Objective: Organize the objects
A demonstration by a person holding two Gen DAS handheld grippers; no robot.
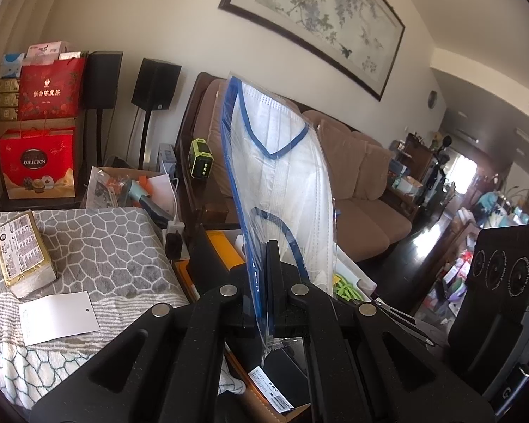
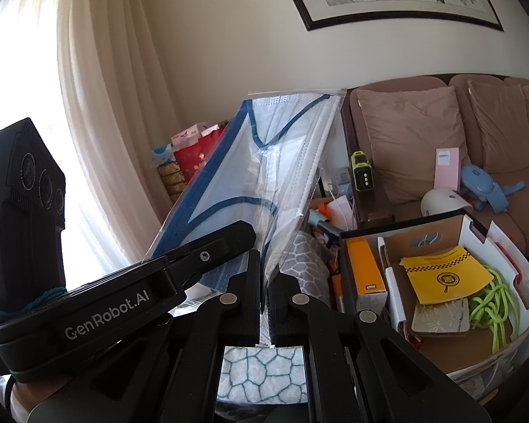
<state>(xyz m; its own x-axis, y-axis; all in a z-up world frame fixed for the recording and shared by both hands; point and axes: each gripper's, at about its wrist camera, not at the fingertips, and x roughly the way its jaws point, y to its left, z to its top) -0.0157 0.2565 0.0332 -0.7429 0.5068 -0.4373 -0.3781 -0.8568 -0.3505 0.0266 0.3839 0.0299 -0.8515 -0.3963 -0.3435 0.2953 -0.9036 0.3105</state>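
A clear plastic bag of white face masks with blue trim (image 1: 285, 176) stands up in front of me, held from below by both grippers. My left gripper (image 1: 269, 257) is shut on the bag's lower edge. In the right wrist view the same bag (image 2: 282, 155) leans left, and my right gripper (image 2: 264, 264) is shut on its bottom corner. The left gripper (image 2: 243, 234) reaches in from the left there and clamps the bag just beside the right one. The right gripper's camera housing (image 1: 500, 282) shows at the right of the left wrist view.
An open cardboard box (image 2: 465, 229) to the right holds an orange carton (image 2: 365, 268), a yellow booklet (image 2: 444, 273) and a green cord (image 2: 493, 303). A grey patterned cloth (image 1: 105, 246) carries a gold packet (image 1: 24, 250) and a white card (image 1: 58, 317). Behind stands a brown sofa (image 2: 405, 141).
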